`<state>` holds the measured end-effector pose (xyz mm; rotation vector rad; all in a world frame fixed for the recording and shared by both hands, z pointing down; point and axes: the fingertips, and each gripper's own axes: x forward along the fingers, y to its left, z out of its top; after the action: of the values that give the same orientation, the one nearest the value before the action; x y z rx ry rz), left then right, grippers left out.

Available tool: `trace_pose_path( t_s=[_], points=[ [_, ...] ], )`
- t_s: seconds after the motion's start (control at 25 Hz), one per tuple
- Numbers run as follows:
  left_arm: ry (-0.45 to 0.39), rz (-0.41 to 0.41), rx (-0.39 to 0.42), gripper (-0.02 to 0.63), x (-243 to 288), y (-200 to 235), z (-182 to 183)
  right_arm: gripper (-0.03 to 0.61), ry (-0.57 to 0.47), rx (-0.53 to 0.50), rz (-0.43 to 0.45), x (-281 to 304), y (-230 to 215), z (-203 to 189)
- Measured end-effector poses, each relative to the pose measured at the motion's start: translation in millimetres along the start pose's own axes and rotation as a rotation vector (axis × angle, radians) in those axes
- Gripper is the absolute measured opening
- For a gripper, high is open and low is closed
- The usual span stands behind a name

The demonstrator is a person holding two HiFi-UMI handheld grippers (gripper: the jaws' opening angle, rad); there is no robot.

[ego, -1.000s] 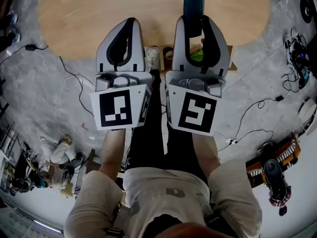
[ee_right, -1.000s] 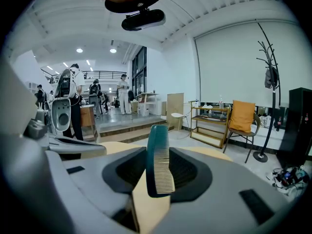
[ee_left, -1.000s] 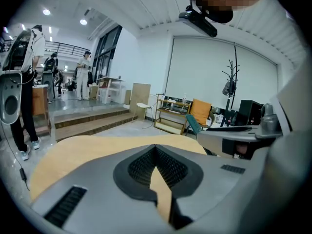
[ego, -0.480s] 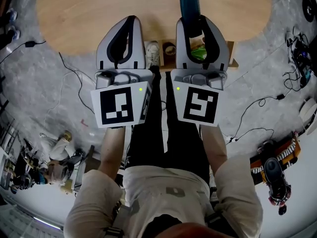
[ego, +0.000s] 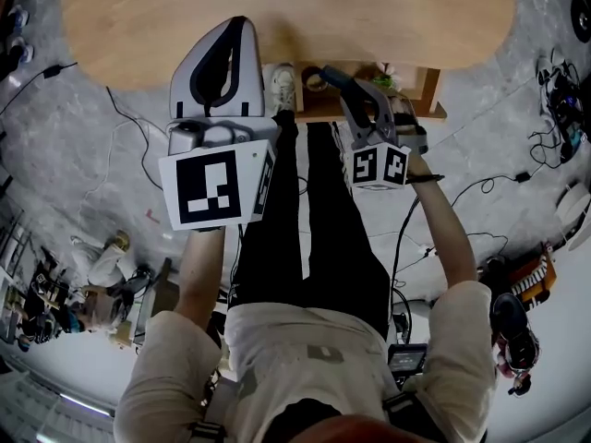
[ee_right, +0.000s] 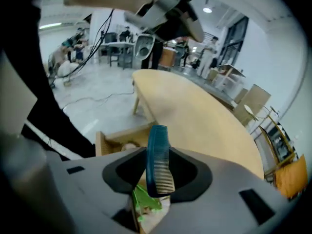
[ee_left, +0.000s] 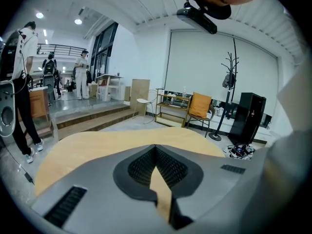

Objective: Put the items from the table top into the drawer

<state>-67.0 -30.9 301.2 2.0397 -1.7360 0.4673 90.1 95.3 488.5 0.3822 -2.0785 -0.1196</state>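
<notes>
At left, the left claw (ego: pixel 242 26) hangs over the bare wooden counter (ego: pixel 120 26), its jaws closed together with nothing between them. At right, the right claw (ee_right: pixel 158 174) pinches a blue comb (ee_right: pixel 157 150), pointing down over the open drawer (ee_right: pixel 113 139), where something green (ee_right: pixel 144 201) lies.
</notes>
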Motion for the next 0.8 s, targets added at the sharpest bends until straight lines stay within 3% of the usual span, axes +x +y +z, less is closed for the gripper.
trace_pose_path(
  t_s=[0.28,0.56,0.8],
  points=[
    [0.017,-0.027,0.007,0.008,7.6,-16.8,-10.8,0.152,0.178,-0.182,0.138,76.3,39.7,-73.4],
    [0.032,-0.015,-0.001,0.008,6.3,-15.1,-20.2,0.152,0.23,-0.108,0.084,96.9,38.3,-79.5],
    [0.023,0.004,-0.004,0.008,5.2,-10.2,-17.2,0.152,0.211,-0.056,0.052,99.6,26.6,-71.5]
  ],
)
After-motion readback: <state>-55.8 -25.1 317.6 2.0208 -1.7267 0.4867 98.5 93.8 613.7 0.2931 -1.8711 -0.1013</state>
